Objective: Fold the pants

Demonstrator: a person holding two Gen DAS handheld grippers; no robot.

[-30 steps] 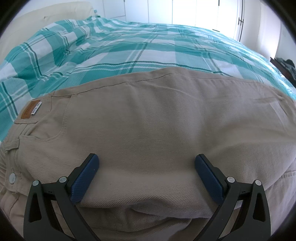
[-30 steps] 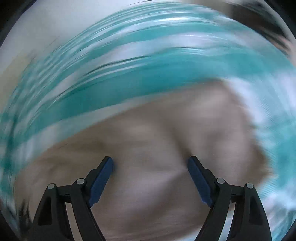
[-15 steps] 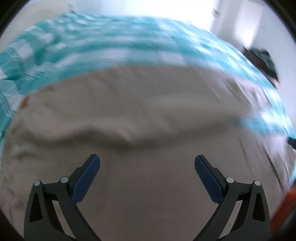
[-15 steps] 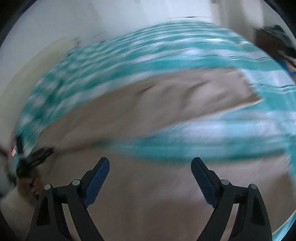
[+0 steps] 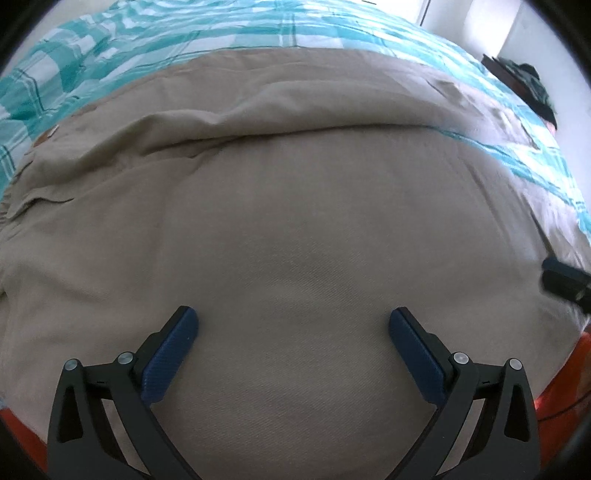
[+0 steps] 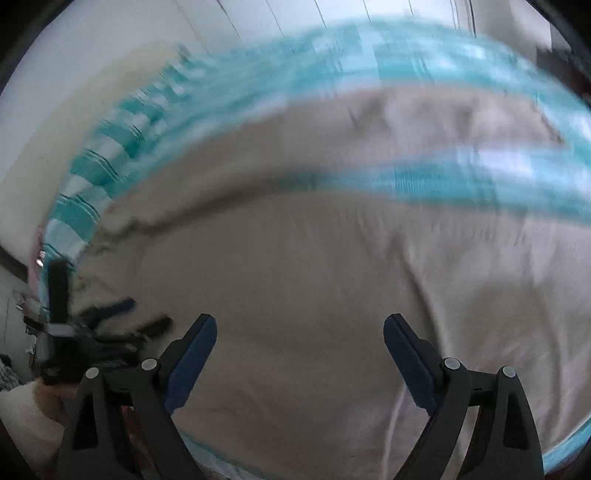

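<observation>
Pants (image 5: 295, 206) of beige cloth lie spread across a bed covered with a teal-and-white checked blanket (image 5: 229, 33), the waistband with its small leather patch toward the left edge of the left wrist view and the legs running off to the right. One leg lies along the far side, and a strip of blanket shows between the two legs at the right.

Left gripper (image 5: 293, 325) hangs over the nearer leg with its blue-padded fingers (image 5: 173, 350) spread wide and nothing between them. Right gripper (image 6: 300, 334) also stands wide apart over the cloth, its fingers (image 6: 192, 354) holding nothing; its picture is smeared with motion. At the left edge of the right wrist view the other gripper shows as a dark blur.

A second ago the left camera looked at the seat and waistband, with a fold of cloth bunched between its fingers; now it looks along the leg, and that fold is out of the fingers. The right gripper has opened a little wider.
</observation>
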